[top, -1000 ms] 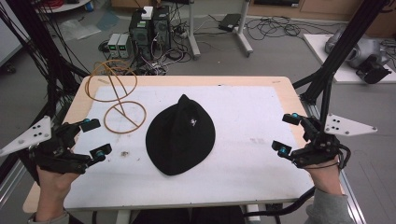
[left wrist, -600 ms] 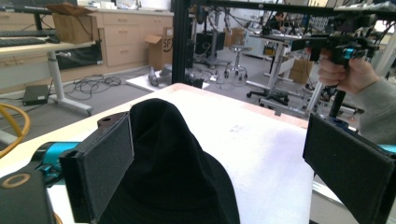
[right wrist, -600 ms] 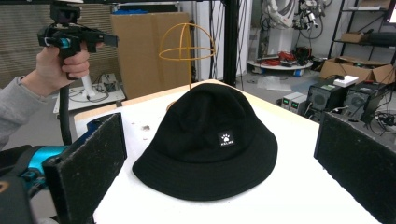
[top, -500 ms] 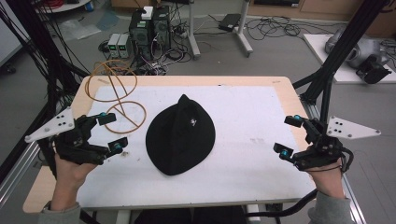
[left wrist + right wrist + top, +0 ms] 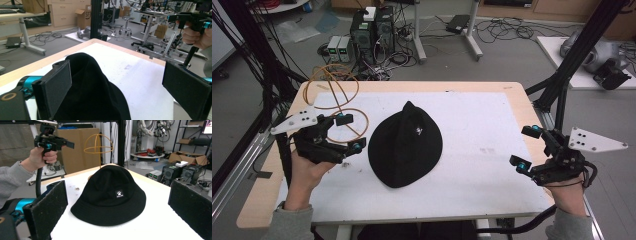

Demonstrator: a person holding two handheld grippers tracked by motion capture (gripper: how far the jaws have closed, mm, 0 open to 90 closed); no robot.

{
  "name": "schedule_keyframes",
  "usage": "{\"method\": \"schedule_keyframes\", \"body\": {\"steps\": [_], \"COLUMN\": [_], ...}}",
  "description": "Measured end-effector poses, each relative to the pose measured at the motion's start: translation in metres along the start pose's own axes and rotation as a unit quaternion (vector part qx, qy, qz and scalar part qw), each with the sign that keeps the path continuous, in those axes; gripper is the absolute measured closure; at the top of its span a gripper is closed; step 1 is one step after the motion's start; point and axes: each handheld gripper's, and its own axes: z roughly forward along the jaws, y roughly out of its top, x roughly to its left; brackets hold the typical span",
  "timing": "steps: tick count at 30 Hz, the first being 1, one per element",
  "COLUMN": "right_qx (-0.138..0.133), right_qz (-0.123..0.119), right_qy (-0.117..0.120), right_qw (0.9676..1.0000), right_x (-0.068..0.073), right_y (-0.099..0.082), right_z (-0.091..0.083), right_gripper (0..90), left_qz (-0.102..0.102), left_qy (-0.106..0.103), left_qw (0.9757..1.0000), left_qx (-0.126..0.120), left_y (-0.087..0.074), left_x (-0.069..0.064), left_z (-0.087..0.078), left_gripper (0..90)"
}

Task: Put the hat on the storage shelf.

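Note:
A black bucket hat (image 5: 406, 145) with a small white logo patch lies brim-down in the middle of the white mat (image 5: 492, 120). It also appears in the right gripper view as a full hat (image 5: 110, 195) and close up as dark cloth (image 5: 92, 92) in the left gripper view. My left gripper (image 5: 348, 133) stands open just left of the hat's brim, jaws apart with nothing between them. My right gripper (image 5: 527, 148) is open near the table's right edge, well clear of the hat. An orange wire hat stand (image 5: 334, 95) stands at the back left, seen also as a wire dome (image 5: 98, 145).
The wooden table edge (image 5: 422, 86) frames the mat. Black frame posts (image 5: 562, 75) rise at the right and left of the table. Computers and cables (image 5: 372, 35) sit on the floor beyond the far edge.
My left gripper has moved right and forward, closing in on the hat's left brim. The right gripper has barely shifted. The hat has not moved.

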Motion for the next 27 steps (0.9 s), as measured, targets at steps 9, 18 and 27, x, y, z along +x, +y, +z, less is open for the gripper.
{"method": "schedule_keyframes", "body": {"steps": [9, 18, 27], "right_qx": [0.001, 0.004, 0.009], "right_qz": [0.002, 0.001, 0.000], "right_qy": [-0.003, -0.006, -0.008], "right_qw": [1.0000, 1.0000, 0.9999], "right_x": [0.001, 0.002, 0.006], "right_y": [-0.001, -0.002, -0.005], "right_z": [-0.004, -0.008, -0.014], "right_gripper": [1.5, 1.5, 1.5], "left_qz": [-0.006, -0.011, -0.015], "left_qy": [-0.017, -0.033, -0.034], "left_qw": [0.9998, 0.9994, 0.9992], "left_qx": [0.001, 0.006, 0.016], "left_y": [0.008, 0.010, 0.013], "left_x": [0.006, 0.014, 0.024], "left_z": [0.027, 0.056, 0.080], "left_gripper": [9.0, 10.0, 11.3]}}
